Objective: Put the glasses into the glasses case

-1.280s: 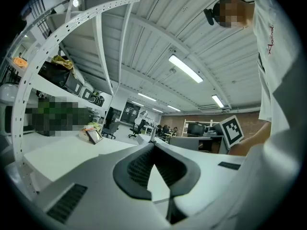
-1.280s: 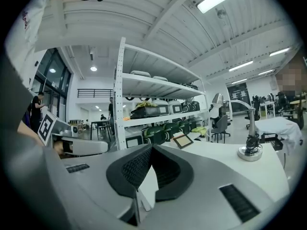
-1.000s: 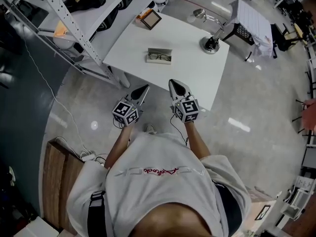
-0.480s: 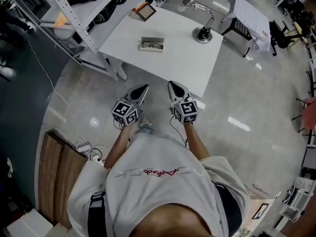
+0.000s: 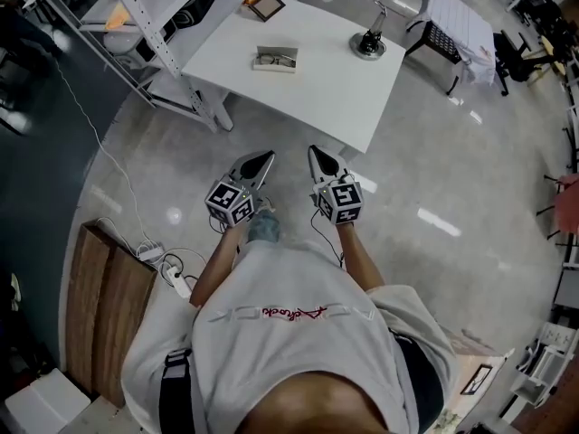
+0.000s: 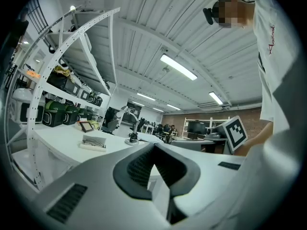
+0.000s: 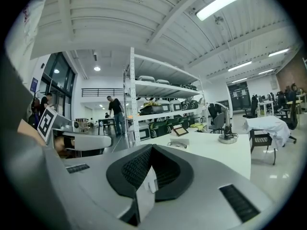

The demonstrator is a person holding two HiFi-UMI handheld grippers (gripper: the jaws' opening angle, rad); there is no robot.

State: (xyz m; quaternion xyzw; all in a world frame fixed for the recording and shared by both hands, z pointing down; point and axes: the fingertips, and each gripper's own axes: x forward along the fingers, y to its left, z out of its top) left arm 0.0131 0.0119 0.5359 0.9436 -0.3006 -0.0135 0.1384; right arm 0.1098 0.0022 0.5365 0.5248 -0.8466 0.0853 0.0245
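Two sets closed, empty: left tongs (image 5: 262,159), right tongs (image 5: 317,152) | glasses case (image 5: 276,59) on table (image 5: 326,89), well ahead | probably idle because out of reach.

no text reads for certain. a line of red script (image 5: 291,313) crosses the person's white shirt (image 5: 308,360), its letters too small to make out, in the head view and the left gripper view alike.

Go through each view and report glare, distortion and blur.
Head view: wide-angle bend at the edges, lamp glare streaks on the glossy floor, white table bright but readable. Left gripper view: fisheye circle with black corners, left claw filling the lower frame. Right gripper view: same fisheye, ceiling lamp blown out.
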